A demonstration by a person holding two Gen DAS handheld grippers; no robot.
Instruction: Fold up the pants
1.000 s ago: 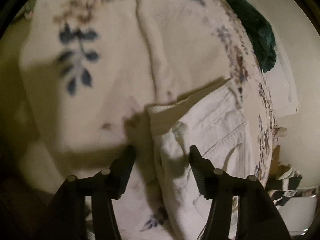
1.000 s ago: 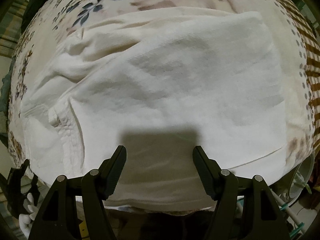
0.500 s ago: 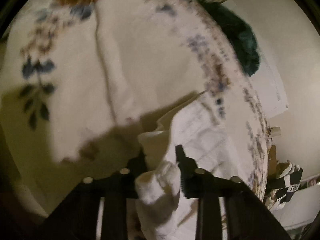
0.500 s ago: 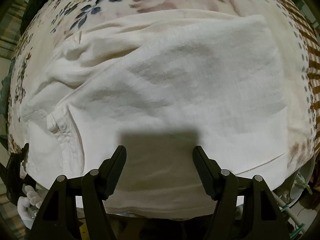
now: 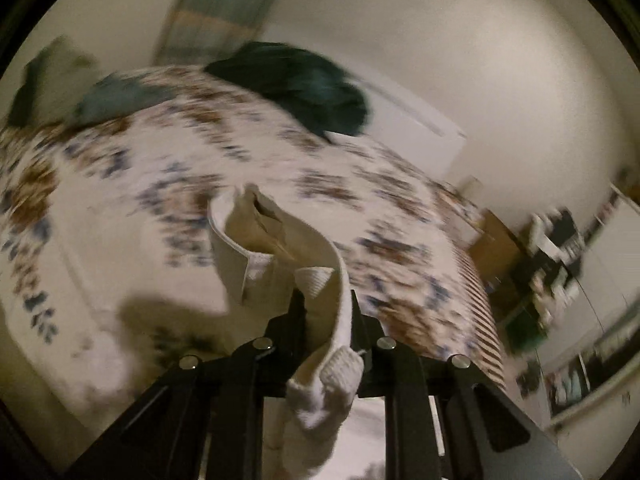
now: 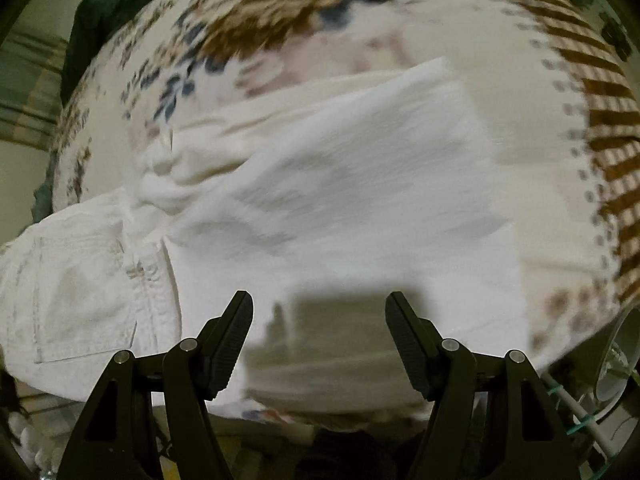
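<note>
The left gripper (image 5: 325, 300) is pinching a bunched waistband edge of the white cotton pants (image 5: 280, 240) between its two black fingers, which are pressed close together on the fabric, and it is holding that part lifted above the bed with the floral-patterned white, blue and brown bedspread (image 5: 120, 184). The raised cloth is curling upward and forward from the gripper, with a ribbed hem hanging down beside the fingers. In the right wrist view the rest of the white pants (image 6: 340, 200) is lying spread across the bedspread (image 6: 400, 20), with a stitched back pocket showing at the left and the leg portion stretching toward the right. The right gripper (image 6: 319, 344) is hovering just over the near edge of the pants with its fingers wide apart, gripping nothing, and casting a dark shadow onto the cloth between them. A crumpled dark green garment (image 5: 296, 80) is sitting at the far edge of the bed. Both views are blurred.
</note>
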